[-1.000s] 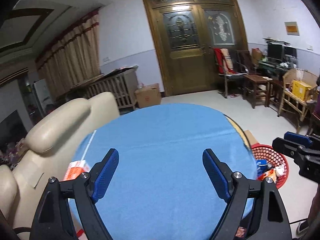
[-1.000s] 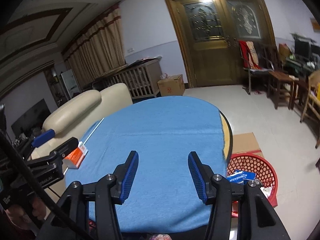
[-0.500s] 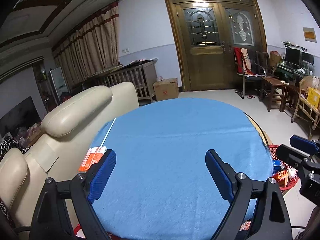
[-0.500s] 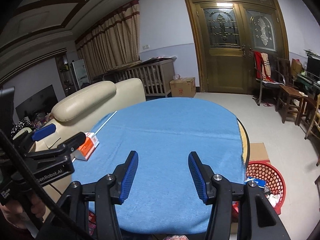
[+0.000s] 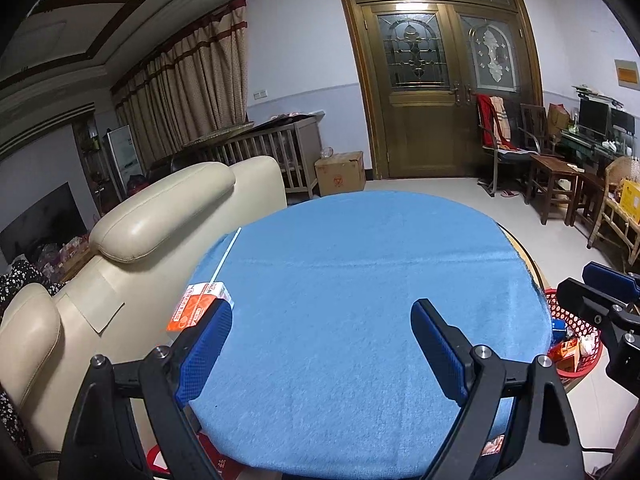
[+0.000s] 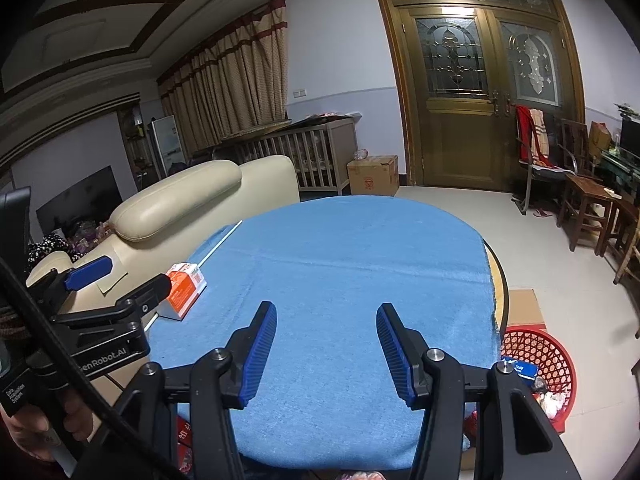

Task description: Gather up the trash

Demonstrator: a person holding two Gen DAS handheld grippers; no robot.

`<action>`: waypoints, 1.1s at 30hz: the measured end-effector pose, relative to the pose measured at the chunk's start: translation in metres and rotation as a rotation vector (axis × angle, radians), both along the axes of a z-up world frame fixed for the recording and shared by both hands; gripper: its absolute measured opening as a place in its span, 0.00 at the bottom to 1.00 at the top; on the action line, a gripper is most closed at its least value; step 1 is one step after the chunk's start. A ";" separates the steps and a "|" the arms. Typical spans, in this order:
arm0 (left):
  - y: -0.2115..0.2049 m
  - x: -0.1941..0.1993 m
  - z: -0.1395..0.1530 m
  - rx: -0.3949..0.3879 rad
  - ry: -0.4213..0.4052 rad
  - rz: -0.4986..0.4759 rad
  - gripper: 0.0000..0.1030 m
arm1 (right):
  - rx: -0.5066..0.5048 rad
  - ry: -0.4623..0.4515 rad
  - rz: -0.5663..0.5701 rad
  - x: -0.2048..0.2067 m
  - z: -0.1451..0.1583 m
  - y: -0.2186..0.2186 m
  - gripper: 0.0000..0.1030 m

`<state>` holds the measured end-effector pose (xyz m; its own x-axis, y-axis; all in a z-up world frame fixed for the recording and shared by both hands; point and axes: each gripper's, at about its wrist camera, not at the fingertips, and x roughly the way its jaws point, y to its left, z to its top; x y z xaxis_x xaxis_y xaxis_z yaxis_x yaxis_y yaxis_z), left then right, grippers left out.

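An orange and white carton lies at the left edge of the round table with a blue cloth; it also shows in the right wrist view. A thin white stick lies beside it along the edge. My left gripper is open and empty, its left finger just in front of the carton. My right gripper is open and empty over the near middle of the cloth. A red basket holding trash stands on the floor to the right.
A cream sofa stands close against the table's left side. Flat cardboard lies on the floor beyond the basket. Wooden chairs and a desk stand at the far right. The wooden door is at the back.
Both views have swung left and pulled back. The carton has come further into view beside my left gripper. Both grippers stay open.
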<state>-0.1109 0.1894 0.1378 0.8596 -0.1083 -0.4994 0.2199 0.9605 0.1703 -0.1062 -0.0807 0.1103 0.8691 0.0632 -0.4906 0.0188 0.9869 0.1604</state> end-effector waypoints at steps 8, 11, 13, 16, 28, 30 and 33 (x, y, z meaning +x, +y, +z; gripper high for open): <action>0.007 0.002 -0.003 -0.001 0.017 0.011 0.88 | -0.009 0.003 0.003 0.006 -0.002 0.006 0.55; 0.011 0.003 -0.003 -0.007 0.026 0.022 0.88 | -0.010 -0.009 -0.002 0.007 0.000 0.007 0.55; 0.013 0.005 -0.002 -0.015 0.032 0.028 0.88 | -0.015 -0.014 0.001 0.008 0.003 0.009 0.55; 0.016 0.007 -0.002 -0.017 0.037 0.038 0.88 | -0.016 -0.017 0.006 0.010 0.005 0.011 0.55; 0.021 0.012 -0.006 -0.020 0.060 0.065 0.88 | -0.004 -0.002 0.009 0.018 0.004 0.016 0.55; 0.022 0.012 -0.005 -0.022 0.060 0.064 0.88 | -0.007 -0.003 0.008 0.017 0.004 0.016 0.55; 0.022 0.012 -0.005 -0.021 0.059 0.062 0.88 | -0.002 -0.001 0.007 0.018 0.003 0.014 0.55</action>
